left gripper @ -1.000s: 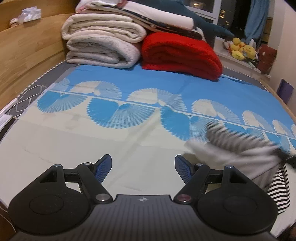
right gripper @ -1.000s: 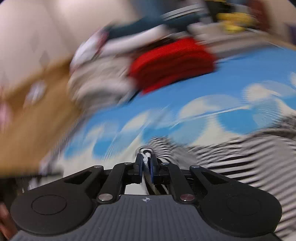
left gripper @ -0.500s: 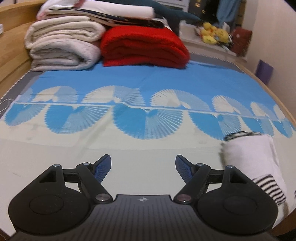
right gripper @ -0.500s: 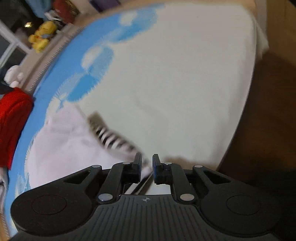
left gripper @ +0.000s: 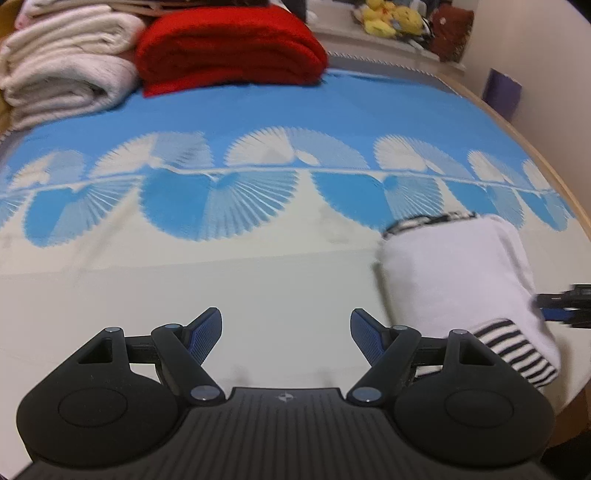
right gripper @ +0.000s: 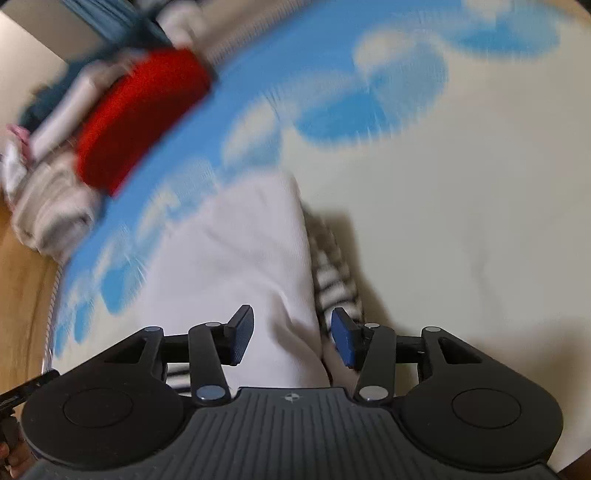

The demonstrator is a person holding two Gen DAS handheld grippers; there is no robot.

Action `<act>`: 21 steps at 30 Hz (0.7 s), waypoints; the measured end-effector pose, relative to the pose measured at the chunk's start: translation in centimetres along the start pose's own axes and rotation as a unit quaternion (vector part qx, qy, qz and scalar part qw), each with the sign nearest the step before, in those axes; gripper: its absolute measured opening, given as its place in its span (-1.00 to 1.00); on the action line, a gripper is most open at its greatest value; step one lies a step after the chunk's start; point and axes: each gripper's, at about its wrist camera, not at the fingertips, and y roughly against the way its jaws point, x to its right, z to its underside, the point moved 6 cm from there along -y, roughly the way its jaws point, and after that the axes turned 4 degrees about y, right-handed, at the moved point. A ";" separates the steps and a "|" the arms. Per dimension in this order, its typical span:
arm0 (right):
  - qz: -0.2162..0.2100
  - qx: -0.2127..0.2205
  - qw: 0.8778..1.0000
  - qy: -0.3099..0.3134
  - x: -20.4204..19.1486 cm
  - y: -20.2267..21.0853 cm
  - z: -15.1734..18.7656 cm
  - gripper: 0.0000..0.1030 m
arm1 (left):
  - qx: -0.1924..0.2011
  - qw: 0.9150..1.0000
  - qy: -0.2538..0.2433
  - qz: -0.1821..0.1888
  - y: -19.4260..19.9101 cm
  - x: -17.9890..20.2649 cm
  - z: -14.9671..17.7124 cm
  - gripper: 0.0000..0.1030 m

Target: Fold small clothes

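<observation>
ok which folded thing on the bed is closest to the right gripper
The white striped garment, lying between the right gripper's opening jaws. The red blanket and cream blankets are stacked at the far end.

Fluffy red blanket (left gripper: pixel 229 44), soft white cloth garment (left gripper: pixel 454 273), matt sheet (left gripper: pixel 258 288)

One folded white garment (left gripper: pixel 454 273) with black-and-white striped trim lies near the right edge of the bed (left gripper: pixel 258 288). One folded red blanket (left gripper: pixel 229 44) sits at the far edge, with two cream rolled blankets (left gripper: pixel 66 66) stacked beside it at the far left corner. Beyond the far right corner are several yellow plush toys (left gripper: pixel 388 18), too blurred to count. Two grippers appear.
</observation>
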 end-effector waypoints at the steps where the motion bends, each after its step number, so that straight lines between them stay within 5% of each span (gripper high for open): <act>1: 0.002 -0.011 1.000 0.000 0.0 -1.2 -0.4 -0.05 | -0.010 1.000 0.007 0.017 -0.4 0.6 0.2 0.58; 5: 0.004 -0.024 1.000 0.014 -0.2 -2.8 -0.9 -0.07 | -0.059 0.994 0.026 0.086 -2.4 4.1 1.5 0.58; 8: -0.043 -0.018 0.999 -0.020 -0.1 -2.2 -1.1 -0.76 | -0.102 0.985 0.031 0.133 -4.1 7.1 3.0 0.61; 13: -0.173 0.088 0.978 -0.078 -0.4 3.2 -3.5 -0.80 | -0.161 0.973 0.052 0.157 -7.4 10.6 5.4 0.65; 15: -0.132 0.095 0.985 -0.064 0.6 3.8 -3.4 -0.80 | -0.172 0.971 0.067 0.153 -8.7 11.1 5.9 0.68; 17: -0.018 0.022 0.998 -0.055 2.7 0.7 -1.8 -0.80 | -0.198 0.969 0.044 0.141 -9.9 11.8 7.1 0.68; 19: 0.013 -0.023 0.998 -0.062 3.8 -1.5 -0.8 -0.79 | -0.223 0.968 -0.001 0.118 -10.8 12.5 8.5 0.69; 21: 0.019 -0.023 0.999 -0.037 3.4 -1.9 -0.9 -0.78 | -0.221 0.969 -0.011 0.113 -10.9 12.5 8.6 0.69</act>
